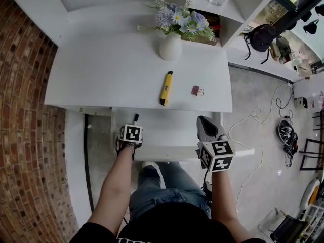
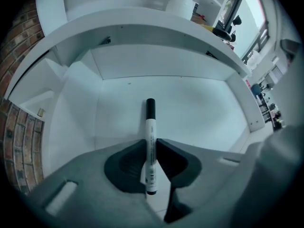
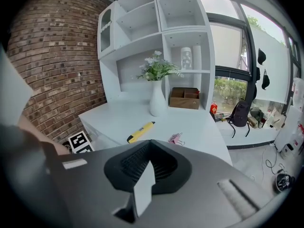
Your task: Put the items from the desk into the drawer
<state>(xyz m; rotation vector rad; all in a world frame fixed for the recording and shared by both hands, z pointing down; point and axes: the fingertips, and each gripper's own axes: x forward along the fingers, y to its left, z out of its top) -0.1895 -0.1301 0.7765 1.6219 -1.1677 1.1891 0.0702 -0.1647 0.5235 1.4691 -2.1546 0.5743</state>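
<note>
My left tool (image 2: 151,145) is clenched on a slim round marker (image 2: 150,120) with a white barrel and a black cap, which points into the smooth white drawer (image 2: 199,108). My right tool (image 3: 148,144) is closed on nothing. A yellow cutter (image 1: 166,88) and a pink clip (image 1: 197,90) lie near the front edge of the bench (image 1: 101,75).

A red brick wall (image 3: 52,56) stands on the left side. A white desk (image 1: 101,75) sits beside it, with tall white shelves (image 3: 156,27) above. The floor (image 1: 253,90) is grey, and white cables (image 1: 243,121) lie on it. A black backpack (image 3: 240,112) sits near a big window (image 3: 228,56). Bright daylight comes in, and green leaves show outside.
</note>
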